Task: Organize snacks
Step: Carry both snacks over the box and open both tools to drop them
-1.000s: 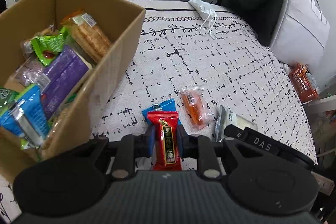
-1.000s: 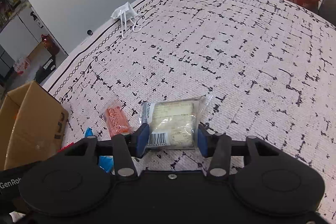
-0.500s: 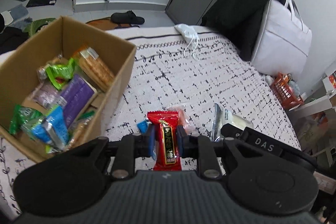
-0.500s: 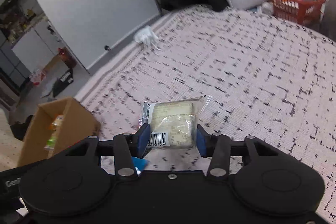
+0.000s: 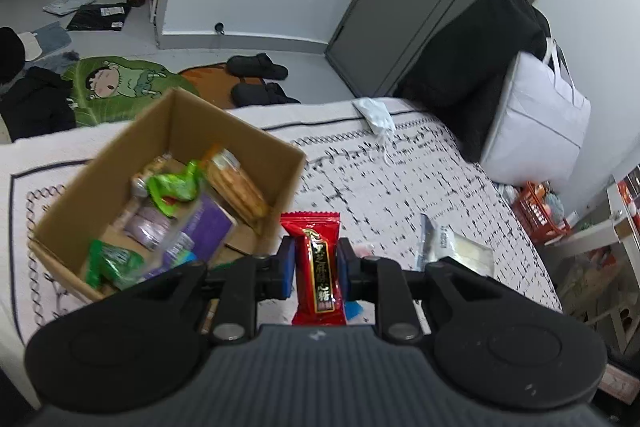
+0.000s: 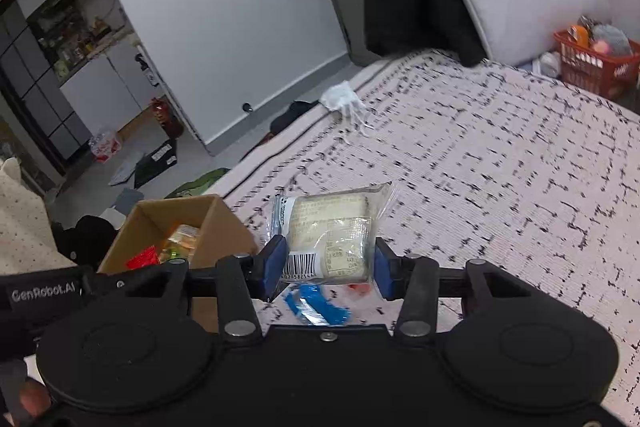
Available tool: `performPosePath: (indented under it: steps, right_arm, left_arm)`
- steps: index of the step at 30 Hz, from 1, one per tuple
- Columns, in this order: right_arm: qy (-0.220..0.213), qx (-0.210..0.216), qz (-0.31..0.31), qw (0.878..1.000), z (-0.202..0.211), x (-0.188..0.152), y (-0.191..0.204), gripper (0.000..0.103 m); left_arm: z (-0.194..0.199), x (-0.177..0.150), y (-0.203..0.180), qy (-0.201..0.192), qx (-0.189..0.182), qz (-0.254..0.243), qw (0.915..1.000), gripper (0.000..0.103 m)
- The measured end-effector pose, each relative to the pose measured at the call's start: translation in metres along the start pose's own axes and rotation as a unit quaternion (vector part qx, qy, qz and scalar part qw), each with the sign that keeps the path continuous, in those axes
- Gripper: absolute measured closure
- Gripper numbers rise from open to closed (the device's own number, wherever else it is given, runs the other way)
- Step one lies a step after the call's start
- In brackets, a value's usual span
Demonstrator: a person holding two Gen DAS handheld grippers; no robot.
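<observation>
Step in hand: both snacks lifted, carry to box. L gripper (image 5: 316,269) was clamped on a red foil candy packet (image 5: 317,267), held above the bed w/ patterned cover (image 5: 400,195). R gripper (image 6: 327,269) was clamped on a clear-wrapped pale cake (image 6: 328,239). Beyond sat the open brown cardboard box (image 5: 256,143) w/ snacks. Next, I'd judge: move over box, release.

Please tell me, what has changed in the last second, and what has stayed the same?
Both grippers have risen from the bed, each carrying its snack. The left gripper lifted the red candy packet up beside the cardboard box; the right gripper lifted the clear pastry packet. The blue packet remains on the bed. Neither grip changed.
</observation>
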State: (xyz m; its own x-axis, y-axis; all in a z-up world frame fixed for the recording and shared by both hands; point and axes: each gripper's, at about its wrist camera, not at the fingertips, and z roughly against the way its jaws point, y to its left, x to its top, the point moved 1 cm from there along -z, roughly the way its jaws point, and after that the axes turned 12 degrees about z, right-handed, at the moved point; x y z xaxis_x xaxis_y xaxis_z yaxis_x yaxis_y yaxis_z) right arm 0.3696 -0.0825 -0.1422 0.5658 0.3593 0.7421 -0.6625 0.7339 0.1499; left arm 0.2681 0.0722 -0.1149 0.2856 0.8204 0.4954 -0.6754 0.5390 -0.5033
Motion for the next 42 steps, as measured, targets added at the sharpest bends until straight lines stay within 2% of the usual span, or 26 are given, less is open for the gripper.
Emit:
performPosePath:
  steps: [14, 25, 28, 32, 35, 38, 39, 40, 42]
  right_arm:
    - [-0.014, 0.019, 0.042, 0.999, 0.002, 0.011, 0.055, 0.058]
    - [-0.003, 0.048, 0.087, 0.995, -0.015, 0.009, 0.111, 0.058]
    - [-0.002, 0.051, 0.095, 0.994, -0.020, 0.008, 0.121, 0.058]
    - [0.000, 0.052, 0.094, 0.994, -0.027, 0.010, 0.126, 0.058]
    - [-0.004, 0.054, 0.082, 0.995, -0.028, 0.010, 0.127, 0.058]
    - [-0.019, 0.049, 0.092, 0.994, -0.028, 0.010, 0.131, 0.053]
    - [-0.018, 0.042, 0.100, 0.994, -0.028, 0.009, 0.133, 0.046]
    - [-0.018, 0.034, 0.104, 0.994, -0.027, 0.009, 0.133, 0.035]
    - [-0.020, 0.020, 0.103, 0.994, -0.023, 0.010, 0.130, 0.024]
  left_arm:
    - [0.016, 0.050, 0.045, -0.016, 0.016, 0.016, 0.9996, 0.082]
    - [0.007, 0.070, 0.077, 0.002, 0.031, 0.028, 0.9991, 0.081]
    - [0.006, 0.072, 0.081, 0.001, 0.052, 0.030, 0.9982, 0.077]
    - [0.008, 0.076, 0.088, 0.012, 0.048, 0.039, 0.9980, 0.064]
    - [0.012, 0.078, 0.090, 0.009, 0.051, 0.039, 0.9979, 0.058]
    - [0.013, 0.079, 0.091, 0.013, 0.047, 0.040, 0.9980, 0.053]
    - [0.014, 0.079, 0.092, 0.014, 0.047, 0.042, 0.9979, 0.053]
    - [0.014, 0.080, 0.093, 0.015, 0.048, 0.043, 0.9978, 0.052]
    - [0.016, 0.081, 0.094, 0.015, 0.050, 0.043, 0.9977, 0.051]
